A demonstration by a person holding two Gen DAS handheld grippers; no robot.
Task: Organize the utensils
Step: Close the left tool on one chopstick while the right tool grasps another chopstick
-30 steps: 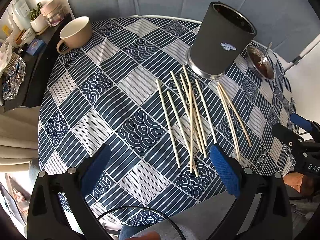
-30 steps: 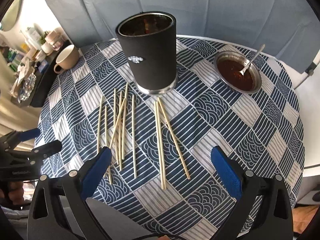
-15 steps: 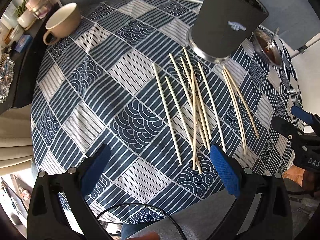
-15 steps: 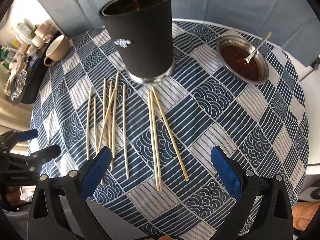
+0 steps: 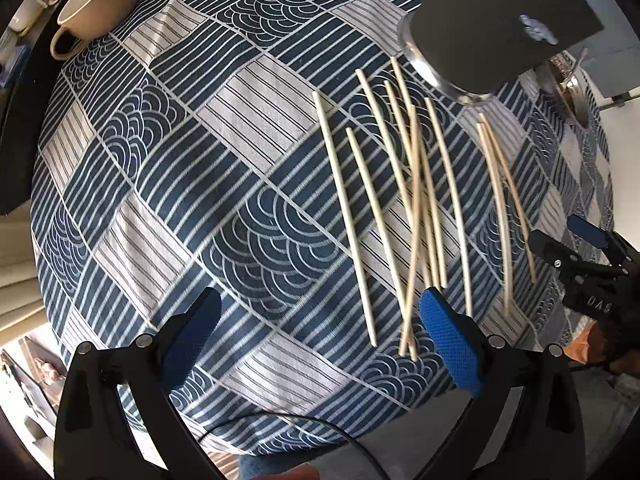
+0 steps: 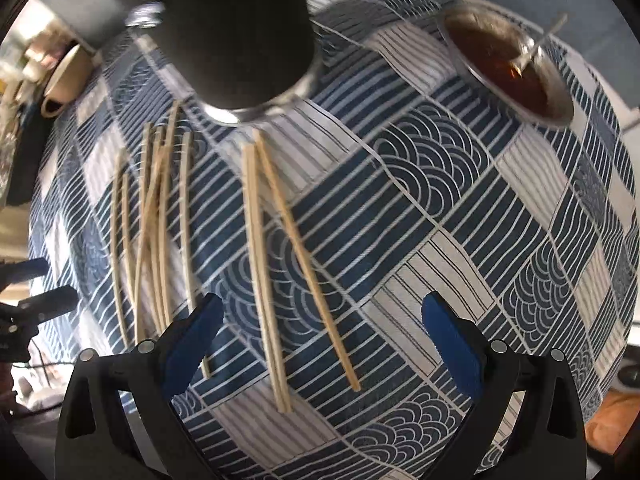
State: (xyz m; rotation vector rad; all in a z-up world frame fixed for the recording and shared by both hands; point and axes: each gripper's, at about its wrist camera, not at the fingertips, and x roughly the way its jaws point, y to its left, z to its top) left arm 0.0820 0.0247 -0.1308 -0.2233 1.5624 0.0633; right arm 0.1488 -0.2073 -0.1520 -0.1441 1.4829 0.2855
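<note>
Several pale wooden chopsticks (image 5: 416, 208) lie loose on a round table with a blue-and-white patterned cloth (image 5: 240, 240). A black cylindrical holder (image 5: 504, 28) with a steel base stands upright just beyond their far tips. My left gripper (image 5: 320, 324) hovers open low over the cloth, its right pad beside the near ends of the main bunch. My right gripper (image 6: 320, 324) is open above the near ends of three chopsticks (image 6: 280, 260) lying apart from the bunch (image 6: 156, 232). The holder (image 6: 236, 32) fills the top of the right wrist view. Nothing is held.
A beige mug (image 5: 96, 4) sits at the far left edge of the table. A steel bowl of dark red sauce with a spoon (image 6: 508, 64) stands at the far right. The other gripper (image 5: 588, 272) shows at the right rim of the left wrist view.
Both grippers have dropped lower and moved forward toward the chopsticks, so the table and holder loom larger. The chopsticks and holder have not moved.
</note>
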